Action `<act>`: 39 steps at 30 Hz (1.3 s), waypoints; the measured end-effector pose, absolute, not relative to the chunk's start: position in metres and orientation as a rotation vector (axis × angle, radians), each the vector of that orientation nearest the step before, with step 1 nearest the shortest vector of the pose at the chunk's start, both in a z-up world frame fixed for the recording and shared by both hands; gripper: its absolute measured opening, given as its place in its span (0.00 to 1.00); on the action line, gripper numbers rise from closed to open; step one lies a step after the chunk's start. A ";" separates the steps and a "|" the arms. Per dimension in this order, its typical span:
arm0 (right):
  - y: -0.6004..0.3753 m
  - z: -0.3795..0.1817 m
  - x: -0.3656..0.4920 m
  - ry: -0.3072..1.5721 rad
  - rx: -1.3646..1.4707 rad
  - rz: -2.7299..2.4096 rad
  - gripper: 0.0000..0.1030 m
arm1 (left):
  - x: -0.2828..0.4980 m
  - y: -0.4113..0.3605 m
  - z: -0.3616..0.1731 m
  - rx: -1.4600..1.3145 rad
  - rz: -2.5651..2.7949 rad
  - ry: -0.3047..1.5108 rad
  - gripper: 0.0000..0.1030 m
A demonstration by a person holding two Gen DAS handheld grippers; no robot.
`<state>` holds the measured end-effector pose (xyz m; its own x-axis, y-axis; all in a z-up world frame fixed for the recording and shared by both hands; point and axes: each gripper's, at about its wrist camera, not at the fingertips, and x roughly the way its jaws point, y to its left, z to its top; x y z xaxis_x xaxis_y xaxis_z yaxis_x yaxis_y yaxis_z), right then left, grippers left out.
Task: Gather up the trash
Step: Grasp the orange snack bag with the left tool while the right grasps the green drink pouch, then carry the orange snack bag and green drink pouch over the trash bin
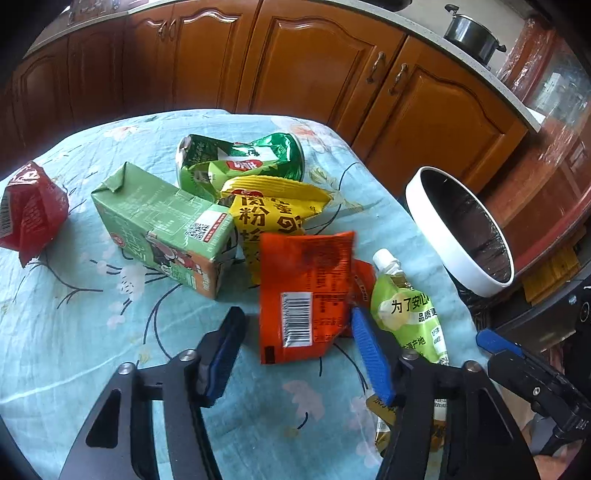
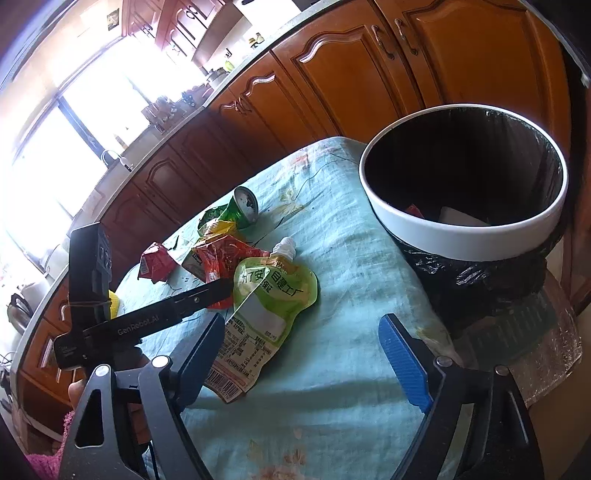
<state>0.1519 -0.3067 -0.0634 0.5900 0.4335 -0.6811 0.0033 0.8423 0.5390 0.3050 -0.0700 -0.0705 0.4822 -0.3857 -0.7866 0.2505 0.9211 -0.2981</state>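
Trash lies on a table with a light blue floral cloth (image 1: 74, 332). My left gripper (image 1: 295, 332) is open, its fingers on either side of an orange wrapper (image 1: 306, 291). Behind it lie a yellow snack bag (image 1: 273, 214), a green carton (image 1: 166, 229), a crushed green can (image 1: 240, 162) and a red packet (image 1: 29, 214) at far left. A green spout pouch (image 1: 406, 306) lies right of the wrapper. My right gripper (image 2: 306, 350) is open above the cloth, the pouch (image 2: 269, 299) by its left finger. The white-rimmed trash bin (image 2: 465, 243) stands to the right.
Wooden kitchen cabinets (image 1: 314, 66) run behind the table. A metal pot (image 1: 469, 33) sits on the counter. The bin (image 1: 454, 243) has a black liner and holds a few items. The table's right edge is next to the bin.
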 end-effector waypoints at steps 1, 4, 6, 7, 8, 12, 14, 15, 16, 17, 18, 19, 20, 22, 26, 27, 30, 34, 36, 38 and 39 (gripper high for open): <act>-0.306 -0.063 0.152 0.916 0.529 0.264 0.81 | 0.305 -0.072 -0.070 -0.150 -0.410 0.993 0.44; -0.303 -0.063 0.154 0.918 0.528 0.267 0.78 | 0.298 -0.073 -0.068 -0.120 -0.422 0.969 0.35; -0.298 -0.062 0.156 0.924 0.525 0.276 0.74 | 0.292 -0.069 -0.067 -0.125 -0.433 0.962 0.28; -0.295 -0.062 0.157 0.925 0.522 0.280 0.71 | 0.287 -0.067 -0.065 -0.131 -0.436 0.959 0.24; -0.291 -0.061 0.159 0.926 0.517 0.284 0.69 | 0.283 -0.063 -0.063 -0.142 -0.438 0.953 0.22; -0.274 -0.061 0.167 0.941 0.495 0.299 0.57 | 0.266 -0.047 -0.058 -0.162 -0.423 0.930 0.19; -0.264 -0.063 0.173 0.958 0.474 0.298 0.52 | 0.261 -0.039 -0.056 -0.179 -0.417 0.931 0.18; -0.260 -0.065 0.176 0.965 0.467 0.298 0.50 | 0.259 -0.036 -0.056 -0.187 -0.416 0.932 0.18; -0.256 -0.067 0.179 0.977 0.454 0.298 0.46 | 0.252 -0.031 -0.054 -0.191 -0.415 0.931 0.18; -0.252 -0.070 0.181 0.989 0.439 0.292 0.42 | 0.250 -0.029 -0.054 -0.191 -0.413 0.929 0.18; -0.249 -0.072 0.182 0.996 0.423 0.280 0.36 | 0.248 -0.027 -0.053 -0.192 -0.414 0.926 0.18; -0.248 -0.072 0.180 0.992 0.418 0.282 0.31 | 0.244 -0.028 -0.051 -0.193 -0.415 0.924 0.18; -0.248 -0.071 0.178 0.984 0.421 0.291 0.21 | 0.242 -0.029 -0.050 -0.194 -0.418 0.921 0.18; -0.247 -0.066 0.173 0.974 0.410 0.297 0.07 | 0.239 -0.030 -0.047 -0.195 -0.432 0.921 0.18; -0.252 -0.058 0.165 0.947 0.403 0.295 0.03 | 0.233 -0.038 -0.040 -0.183 -0.471 0.910 0.18; -0.255 -0.057 0.164 0.942 0.407 0.291 0.03 | 0.232 -0.041 -0.038 -0.179 -0.482 0.908 0.18; -0.266 -0.054 0.160 0.928 0.426 0.280 0.03 | 0.228 -0.051 -0.036 -0.158 -0.499 0.905 0.18; -0.282 -0.049 0.155 0.908 0.449 0.258 0.03 | 0.229 -0.062 -0.032 -0.145 -0.516 0.905 0.18; -0.291 -0.046 0.153 0.896 0.459 0.246 0.03 | 0.230 -0.068 -0.029 -0.139 -0.524 0.903 0.18; -0.300 -0.043 0.151 0.884 0.469 0.233 0.03 | 0.232 -0.074 -0.026 -0.130 -0.530 0.898 0.18; -0.305 -0.042 0.150 0.880 0.473 0.230 0.03 | 0.233 -0.078 -0.024 -0.125 -0.534 0.897 0.18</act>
